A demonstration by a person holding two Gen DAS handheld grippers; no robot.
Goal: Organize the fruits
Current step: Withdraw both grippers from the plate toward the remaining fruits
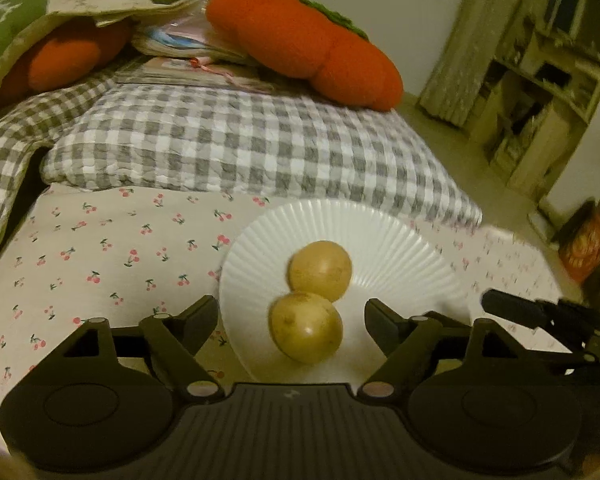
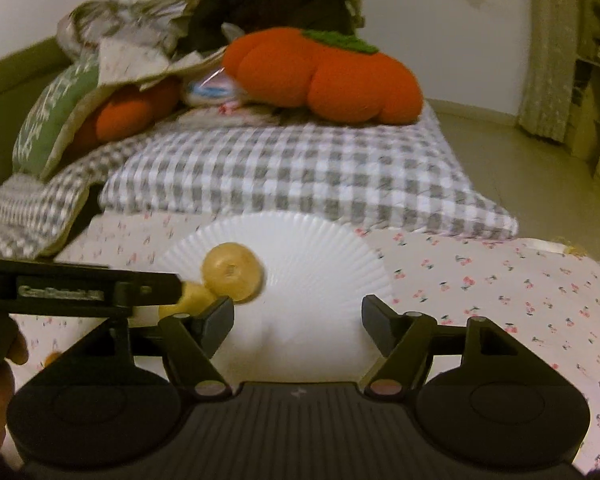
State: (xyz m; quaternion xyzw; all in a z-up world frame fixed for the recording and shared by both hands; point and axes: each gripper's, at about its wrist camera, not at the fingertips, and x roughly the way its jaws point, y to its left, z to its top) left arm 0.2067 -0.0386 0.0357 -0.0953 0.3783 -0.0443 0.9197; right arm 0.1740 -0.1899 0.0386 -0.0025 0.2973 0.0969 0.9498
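Covering the work surface is a cherry-print sheet [image 1: 100,248], with a grey checked quilt [image 1: 240,144] folded behind it and an orange plush pumpkin [image 1: 300,40] resting on the quilt's far side.

A white ribbed plate [image 1: 400,248] sits on the sheet directly ahead of both tools. It is the only container in view. It holds two yellowish round fruits, touching each other: the far fruit [image 1: 320,270] near the plate centre and the near fruit [image 1: 306,326] toward the near rim. No other fruit is visible on the sheet.

Left gripper [image 1: 292,320]: jaws spread wide, nothing pinched. The near fruit lies between the fingers, on the centre line, with clear gaps on both sides; neither pad touches it.

Right gripper [image 2: 298,318]: jaws spread, nothing pinched. Both fruits lie to the left of its centre line. The far fruit [image 2: 233,277] is blurred, above the left finger tip, and the near one [image 2: 188,300] is partly hidden behind the left tool's finger.

Judgement: both fruits appear delivered to the plate. The left gripper is nearer and aligned with them. The fruits are close to spherical, so no long axis constrains the grasp direction. A round fruit may roll if nudged during withdrawal.
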